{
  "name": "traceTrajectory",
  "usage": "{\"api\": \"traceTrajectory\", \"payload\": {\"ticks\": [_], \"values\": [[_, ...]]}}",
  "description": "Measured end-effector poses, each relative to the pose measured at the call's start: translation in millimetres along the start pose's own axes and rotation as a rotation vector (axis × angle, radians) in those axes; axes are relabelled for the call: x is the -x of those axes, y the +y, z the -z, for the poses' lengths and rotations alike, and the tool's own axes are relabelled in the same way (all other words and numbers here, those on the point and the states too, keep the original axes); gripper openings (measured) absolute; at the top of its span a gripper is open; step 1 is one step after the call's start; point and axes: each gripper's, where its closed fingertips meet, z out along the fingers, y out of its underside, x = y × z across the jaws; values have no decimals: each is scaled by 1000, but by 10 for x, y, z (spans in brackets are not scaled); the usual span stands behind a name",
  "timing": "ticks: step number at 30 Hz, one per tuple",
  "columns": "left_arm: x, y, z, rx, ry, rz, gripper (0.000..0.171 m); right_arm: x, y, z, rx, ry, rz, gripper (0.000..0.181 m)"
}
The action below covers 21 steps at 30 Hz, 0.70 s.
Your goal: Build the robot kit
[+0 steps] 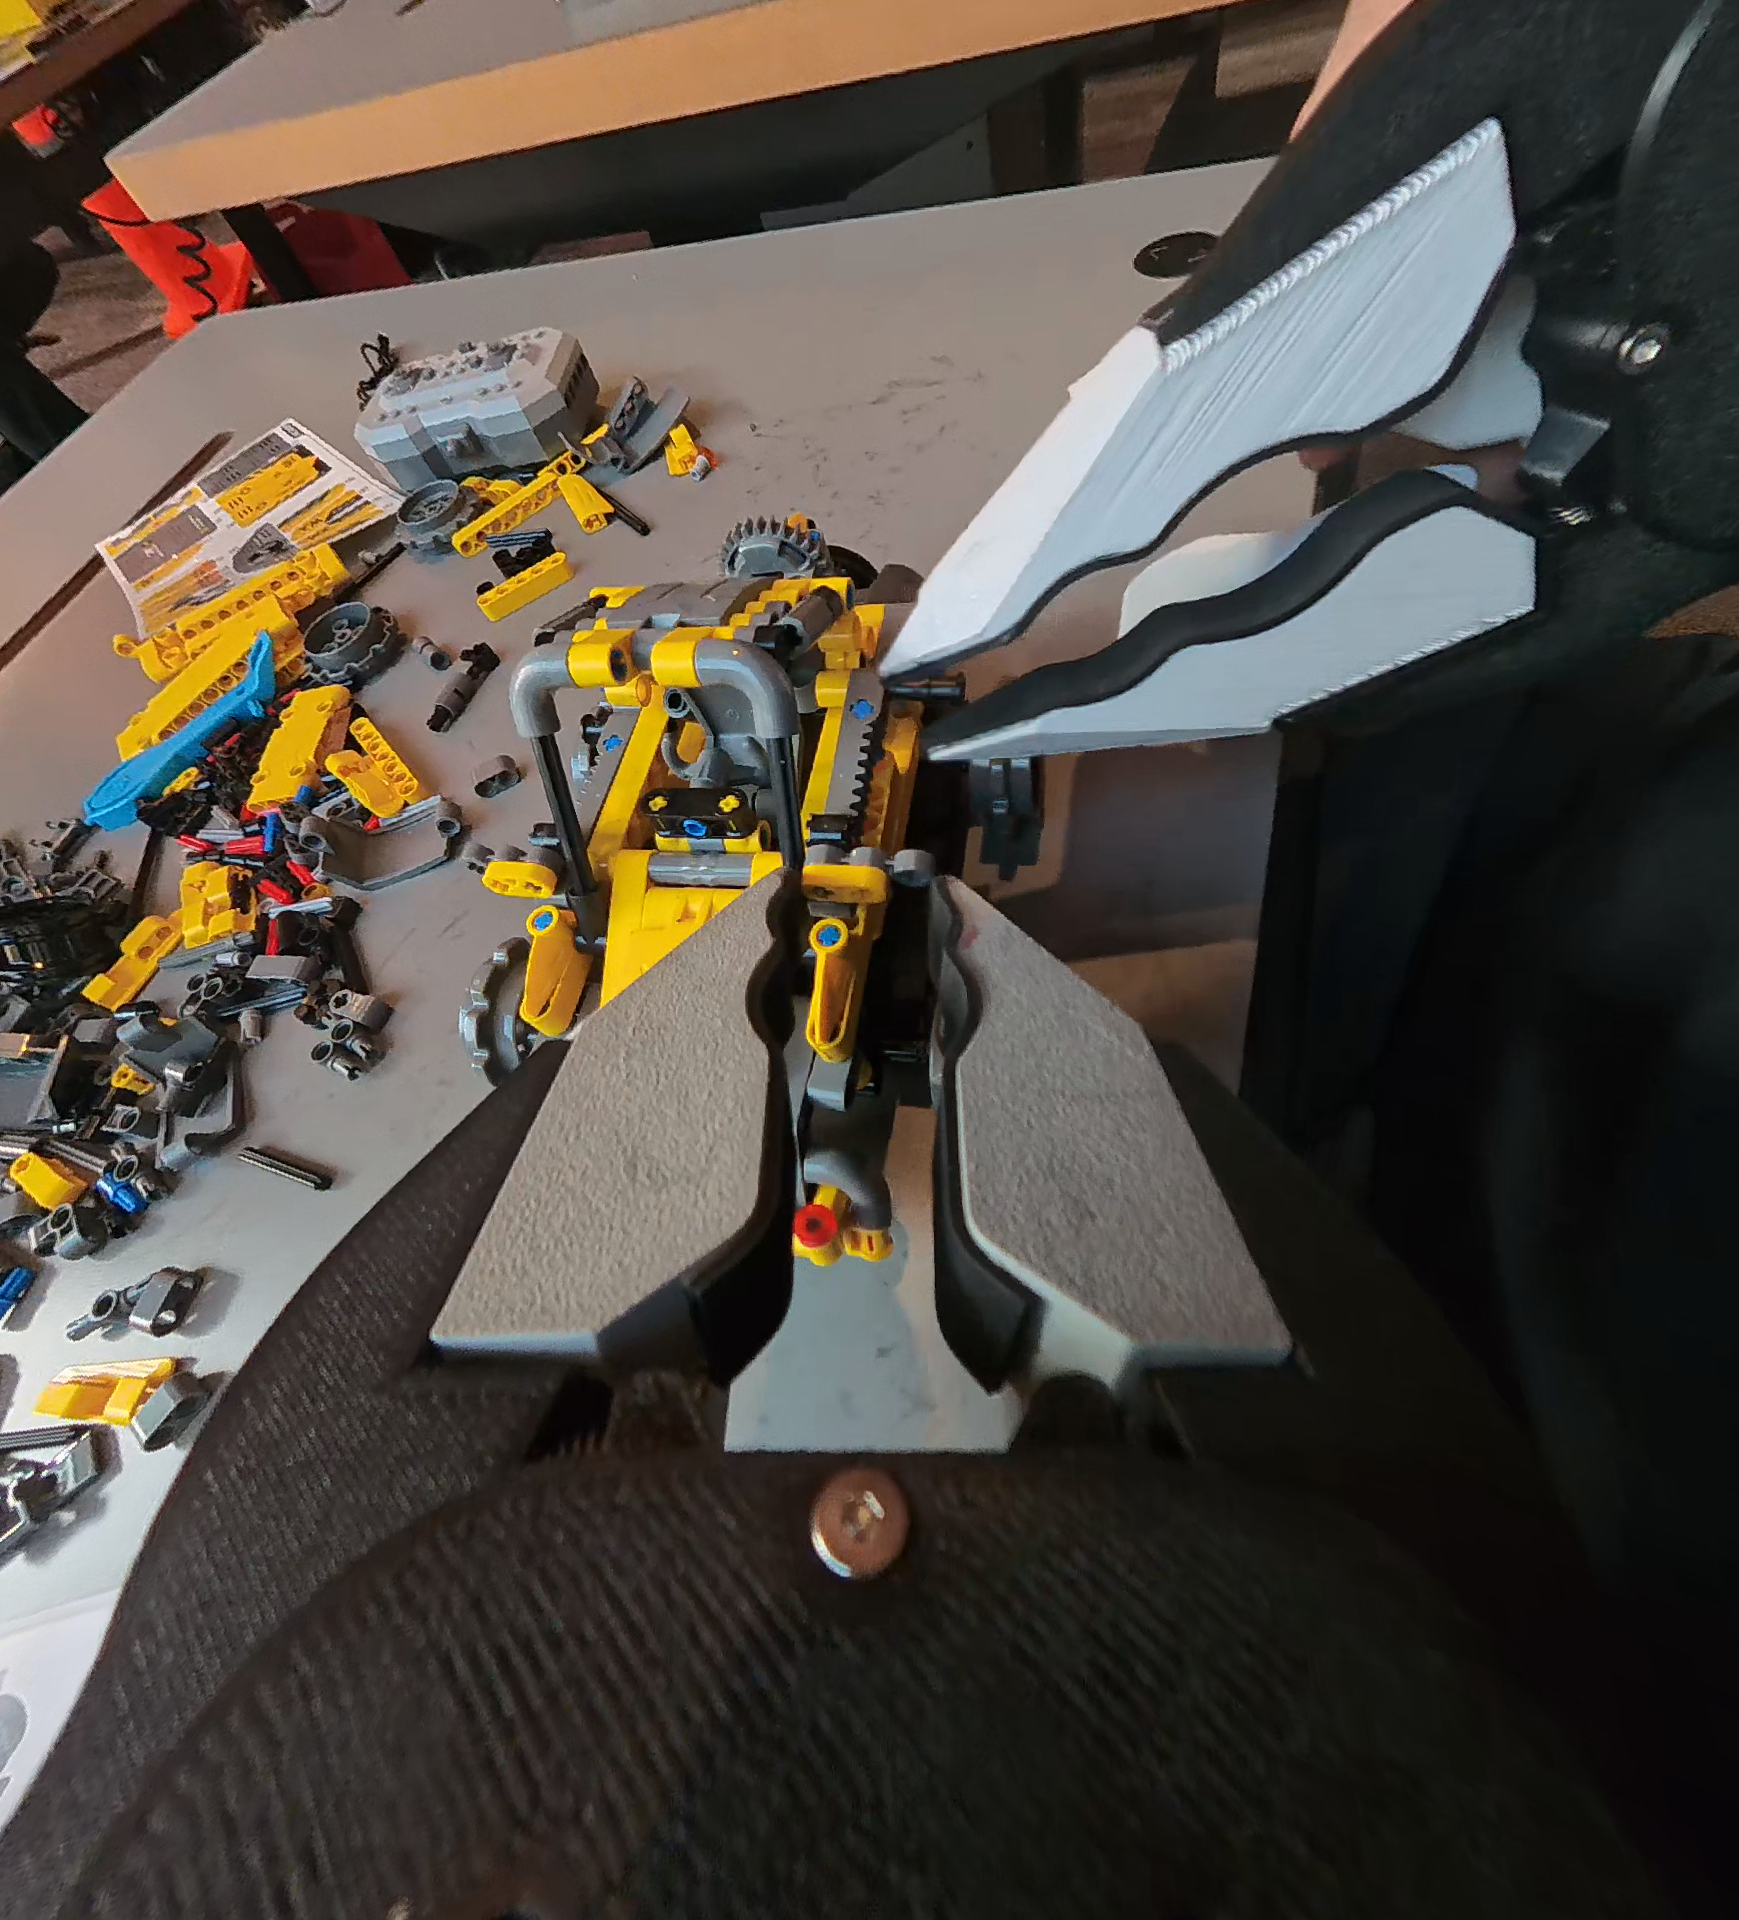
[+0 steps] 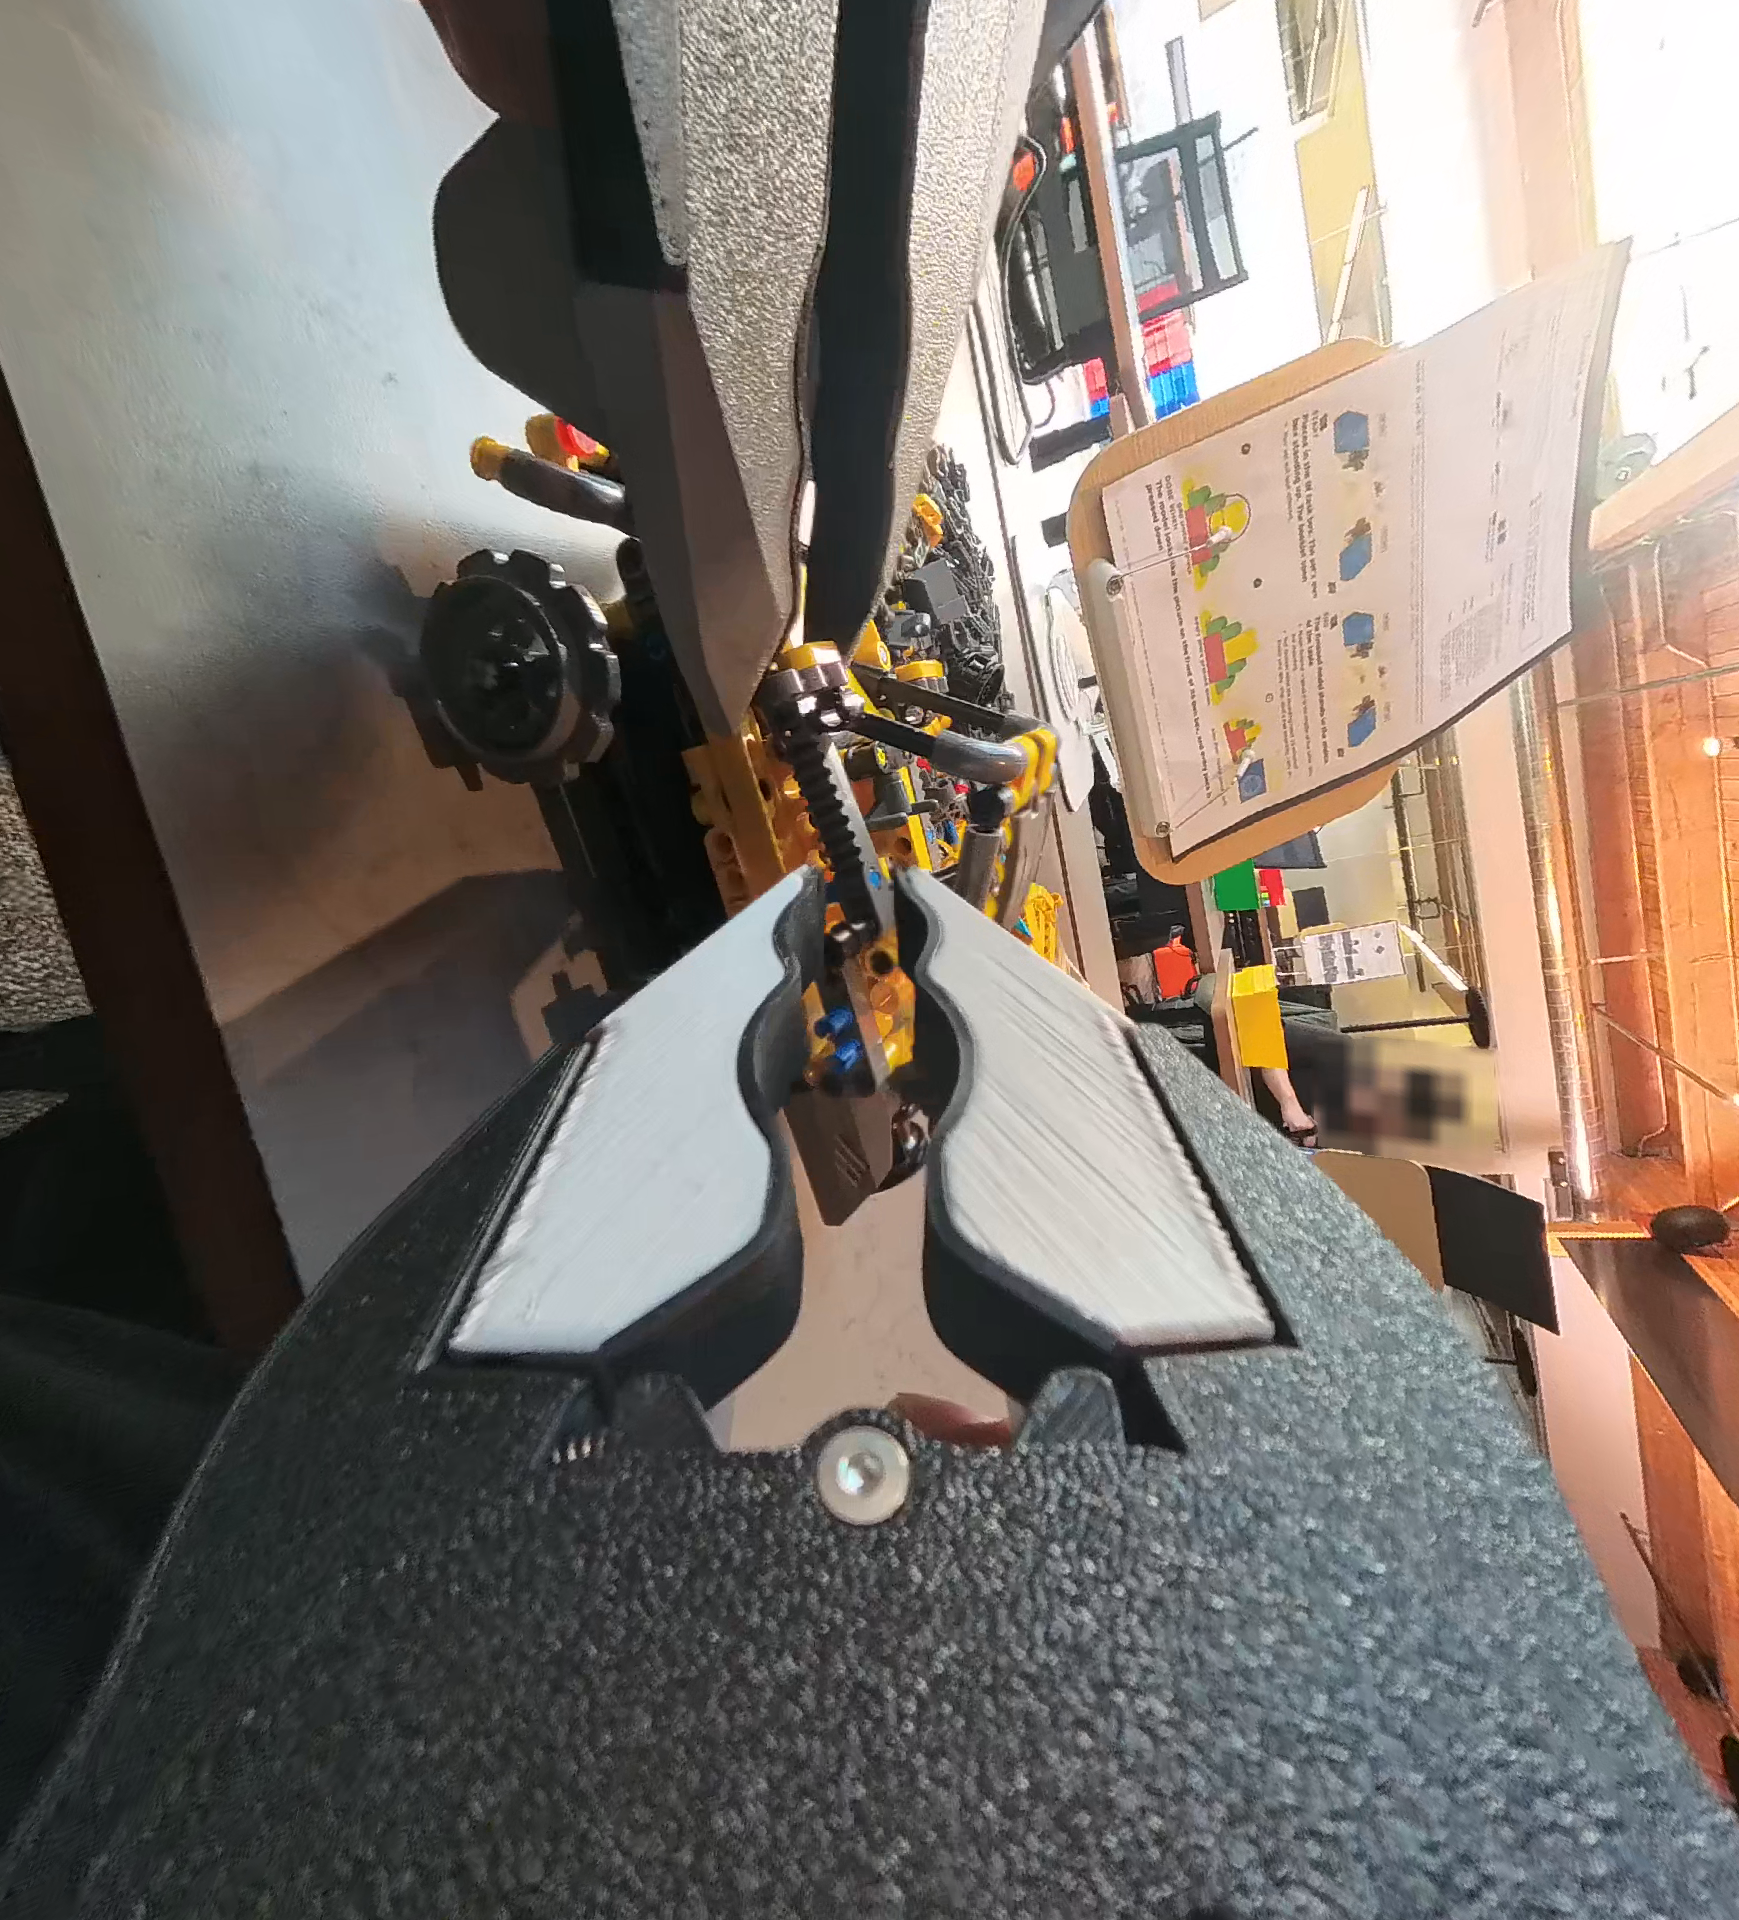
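Observation:
A half-built yellow, grey and black brick vehicle [image 1: 699, 748] with a grey roll bar stands on the grey table [image 1: 896, 343]. My left gripper [image 1: 865, 894], with grey fingers, is closed on the near side of the vehicle, around a yellow strut and black parts. My right gripper [image 1: 906, 707], with white fingers, comes in from the upper right and pinches the vehicle's right edge. In the right wrist view my right gripper [image 2: 854, 894] clamps the vehicle's [image 2: 740, 790] black toothed rack and grey beam. The left gripper's grey fingers [image 2: 740, 416] reach in from above, beside a black sprocket wheel [image 2: 517, 665].
A pile of loose yellow, black and grey pieces [image 1: 221, 831] covers the table's left side, with an instruction leaflet [image 1: 241, 509] and a grey block [image 1: 475, 400] behind it. The table's right edge is close to the vehicle. A clipboard stand with a printed sheet [image 2: 1343, 582] stands beyond. The tips of both grippers are at nearly the same place. Between my right fingertips and the grey block [image 1: 475, 400] there is roughly 30 centimeters.

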Motion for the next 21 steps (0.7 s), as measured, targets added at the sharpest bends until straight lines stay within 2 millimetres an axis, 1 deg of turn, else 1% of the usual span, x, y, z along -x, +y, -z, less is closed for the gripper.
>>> {"api": "traceTrajectory", "payload": {"ticks": [2, 6, 18, 19, 21], "values": [[-2, 1, -2, 3, 9, 7, 21, -14, 33, -25, 14, -2, -7, 14], [-2, -6, -2, 6, 20, 18, 21, 66, 86, -76, 47, -45, -9, 16], [-2, -3, -21, 18, 33, 41, 21, 62, 100, -71, -18, -69, -30, 17], [-3, 19, -29, 32, 32, 37, 13, 58, 101, -72, -30, -73, -33, 17], [-1, 26, -43, 39, 28, 34, 13, 54, 106, -76, -52, -88, -41, 17]]}}
